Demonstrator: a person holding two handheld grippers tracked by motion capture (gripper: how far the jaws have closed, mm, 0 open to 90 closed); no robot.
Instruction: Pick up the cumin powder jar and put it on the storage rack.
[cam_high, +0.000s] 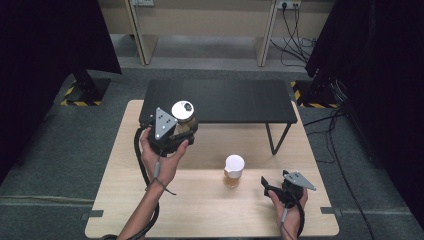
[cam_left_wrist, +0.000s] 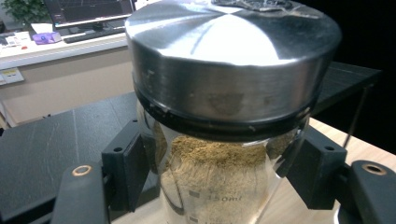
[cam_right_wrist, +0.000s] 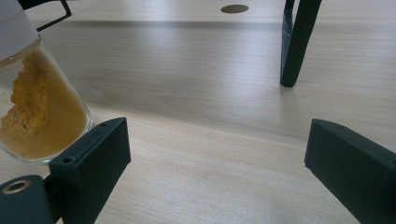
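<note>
Left gripper view: upright jar (cam_left_wrist: 219, 140) (metal lid up) between gripper jaws.

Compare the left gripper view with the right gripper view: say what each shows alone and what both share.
Left gripper view alone: a jar of brown powder with a metal lid, clamped between the fingers. Right gripper view alone: a jar of yellow powder standing beside wide-open fingers. Both share the wooden table and the black shelf.
</note>
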